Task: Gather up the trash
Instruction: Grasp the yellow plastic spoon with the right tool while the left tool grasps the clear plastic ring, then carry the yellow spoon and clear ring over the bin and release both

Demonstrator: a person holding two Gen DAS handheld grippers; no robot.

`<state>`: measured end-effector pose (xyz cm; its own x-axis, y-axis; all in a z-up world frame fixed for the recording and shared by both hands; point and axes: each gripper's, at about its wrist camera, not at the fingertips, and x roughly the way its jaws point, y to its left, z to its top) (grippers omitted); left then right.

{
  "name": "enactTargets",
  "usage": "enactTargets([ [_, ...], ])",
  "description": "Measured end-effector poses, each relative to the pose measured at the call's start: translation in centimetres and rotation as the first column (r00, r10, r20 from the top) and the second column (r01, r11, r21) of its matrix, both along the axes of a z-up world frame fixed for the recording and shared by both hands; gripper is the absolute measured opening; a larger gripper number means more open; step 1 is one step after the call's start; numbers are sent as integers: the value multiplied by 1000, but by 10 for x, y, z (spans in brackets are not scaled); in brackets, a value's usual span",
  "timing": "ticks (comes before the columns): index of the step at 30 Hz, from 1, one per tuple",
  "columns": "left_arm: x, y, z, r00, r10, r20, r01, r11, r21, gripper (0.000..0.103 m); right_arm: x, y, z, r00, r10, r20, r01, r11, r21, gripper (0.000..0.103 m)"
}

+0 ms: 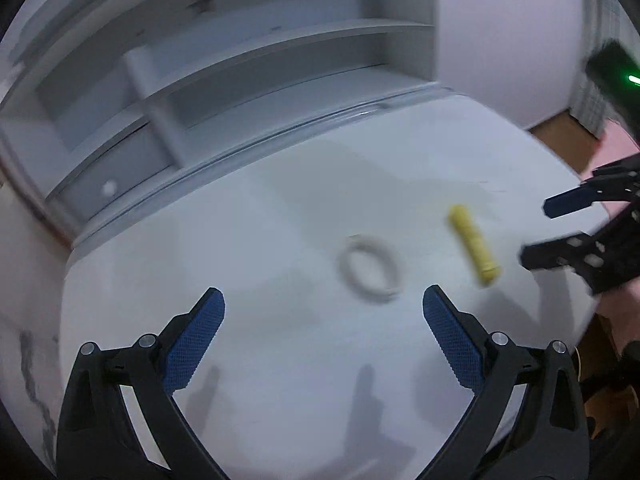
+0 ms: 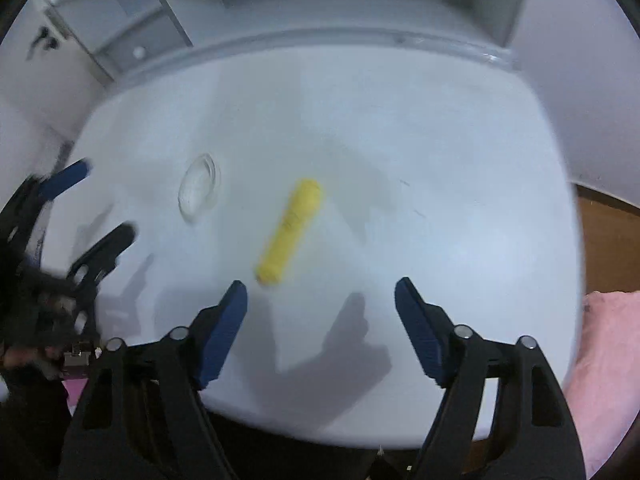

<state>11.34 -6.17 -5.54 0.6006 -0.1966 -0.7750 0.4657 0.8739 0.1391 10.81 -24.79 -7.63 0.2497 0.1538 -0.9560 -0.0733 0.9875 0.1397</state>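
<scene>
White table [image 2: 400, 140], shelves behind. Your right gripper [image 2: 320, 308] and left gripper [image 1: 324, 312] are both wide apart, holding nothing. Yellow tube [image 2: 290, 232] lies at 11 o'clock from the right one. Looks light and stiff; pinch its middle.

The white table [image 2: 400, 140] lies mostly bare — only a yellow roll [image 2: 290, 232] and a white ring [image 2: 199, 191] sit near its middle, apart from each other. A grey shelf unit [image 1: 240, 80] blocks the far edge — both sides stay open.
</scene>
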Motion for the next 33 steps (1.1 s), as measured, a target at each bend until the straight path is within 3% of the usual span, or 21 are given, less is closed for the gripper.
enactTargets([
  [5,13,15,-7,999,19,-37,-20,1000,-20,96,38,20,-23,990,-40,-134,34,998,-47,52],
  [7,15,14,-11,999,12,-41,-12,1000,-16,96,43,25,-24,989,-52,-136,41,995,-85,47],
  [8,14,12,-14,999,6,-46,-7,1000,-16,96,45,26,-24,988,-56,-142,42,994,-96,39],
  [9,13,17,-14,999,4,-50,-5,1000,-19,96,47,27,-24,988,-59,-142,43,993,-111,22],
  [10,13,20,-16,999,-2,-52,1,1000,-23,96,48,28,-24,988,-57,-145,41,993,-110,15],
  [16,24,-8,-26,995,-40,-87,37,999,-35,96,48,17,-11,992,-71,-102,63,994,-85,14],
  [23,36,-48,-46,989,-22,-146,25,1000,19,94,25,-20,1,992,-104,-72,100,993,-56,14],
  [24,36,-50,-47,989,-17,-148,20,1000,24,90,21,-27,2,992,-108,-67,106,993,-45,14],
  [26,37,-52,-50,985,-3,-171,7,1000,22,67,9,-29,1,992,-113,-57,112,993,-31,14],
  [27,36,-51,-49,984,-1,-180,2,1000,4,61,6,-40,-4,992,-117,-51,116,993,-22,14],
  [28,36,-52,-48,982,-4,-188,3,1000,-7,44,0,-48,-4,991,-123,-45,122,992,-11,14],
  [33,21,-71,-35,982,-45,-185,33,997,-66,39,-24,-87,-8,984,-175,-6,176,984,43,14],
])
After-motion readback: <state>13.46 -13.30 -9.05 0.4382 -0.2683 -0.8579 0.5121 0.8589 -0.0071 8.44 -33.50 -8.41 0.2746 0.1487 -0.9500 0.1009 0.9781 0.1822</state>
